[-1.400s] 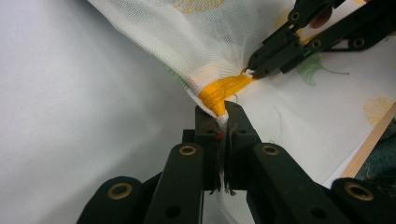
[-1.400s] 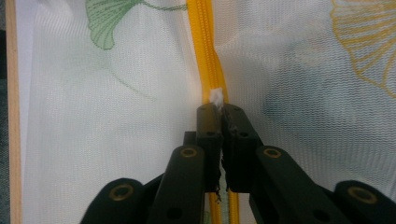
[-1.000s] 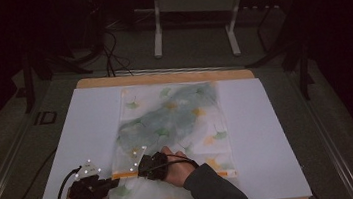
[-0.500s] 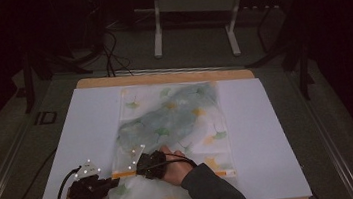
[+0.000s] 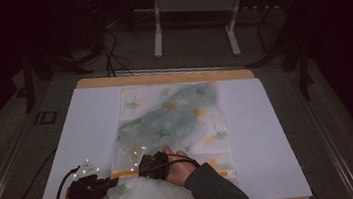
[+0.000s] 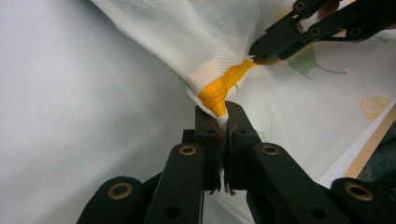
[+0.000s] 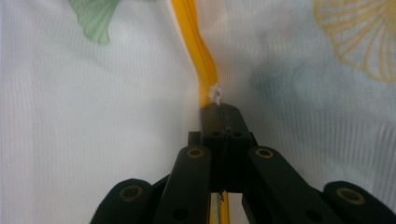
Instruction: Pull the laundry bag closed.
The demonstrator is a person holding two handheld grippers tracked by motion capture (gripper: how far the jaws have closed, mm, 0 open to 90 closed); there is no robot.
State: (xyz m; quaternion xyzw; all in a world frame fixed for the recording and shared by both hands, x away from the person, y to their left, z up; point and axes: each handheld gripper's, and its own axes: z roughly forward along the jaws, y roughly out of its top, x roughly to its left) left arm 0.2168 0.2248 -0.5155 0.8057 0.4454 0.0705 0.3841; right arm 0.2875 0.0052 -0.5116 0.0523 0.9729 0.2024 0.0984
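The left claw (image 6: pixel 223 128) is clamped on the end of the orange zip (image 6: pixel 219 91) at the near left corner of a mesh bag (image 5: pixel 172 125). The right claw (image 7: pixel 223 114) has just been closing and is pinched on the zip (image 7: pixel 198 51) a little farther right, its jaws together over the tape. The bag lies flat on white paper (image 5: pixel 269 134) on the desk (image 5: pixel 162 76), near edge lifted slightly. Through the leaf-printed mesh a grey-green cloth (image 5: pixel 167 120) shows inside.
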